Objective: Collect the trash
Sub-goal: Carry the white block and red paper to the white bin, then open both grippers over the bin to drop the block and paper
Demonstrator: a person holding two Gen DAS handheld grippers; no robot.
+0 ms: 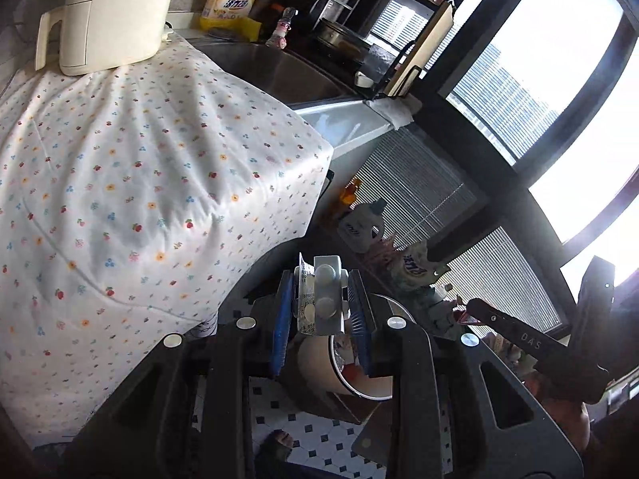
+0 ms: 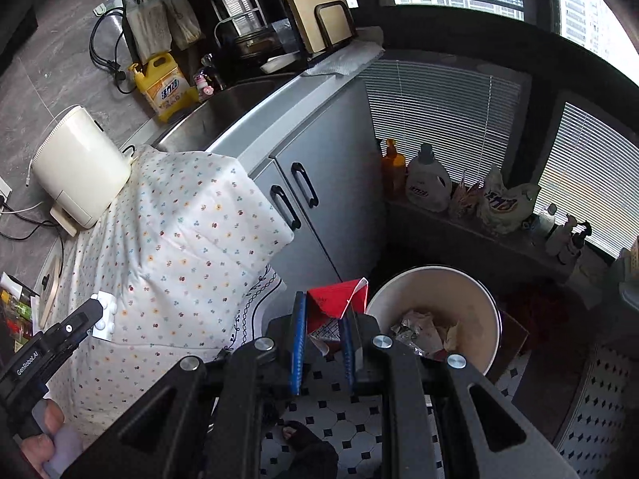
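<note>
In the left wrist view my left gripper (image 1: 321, 279) is shut on a silver-white pill blister pack (image 1: 325, 307), which stands upright between the blue pads. The cream trash bin (image 1: 315, 367) sits on the floor just below and beyond it. In the right wrist view my right gripper (image 2: 325, 307) is shut on a crumpled red wrapper (image 2: 335, 297), close to the left of the bin (image 2: 419, 287), which holds crumpled foil and paper. The left gripper (image 2: 86, 315) with its blister pack (image 2: 104, 315) shows at the lower left, over the cloth. The right gripper's arm (image 1: 519, 339) appears at the right.
A floral cloth (image 1: 139, 179) covers the counter, with a white appliance (image 1: 108, 12) on it and a sink (image 1: 271, 68) beyond. Grey cabinet doors (image 2: 319, 183) stand behind the bin. Detergent bottles (image 2: 427, 183) line the window ledge. A person's foot (image 2: 303, 439) is on the tiled floor (image 2: 351, 411).
</note>
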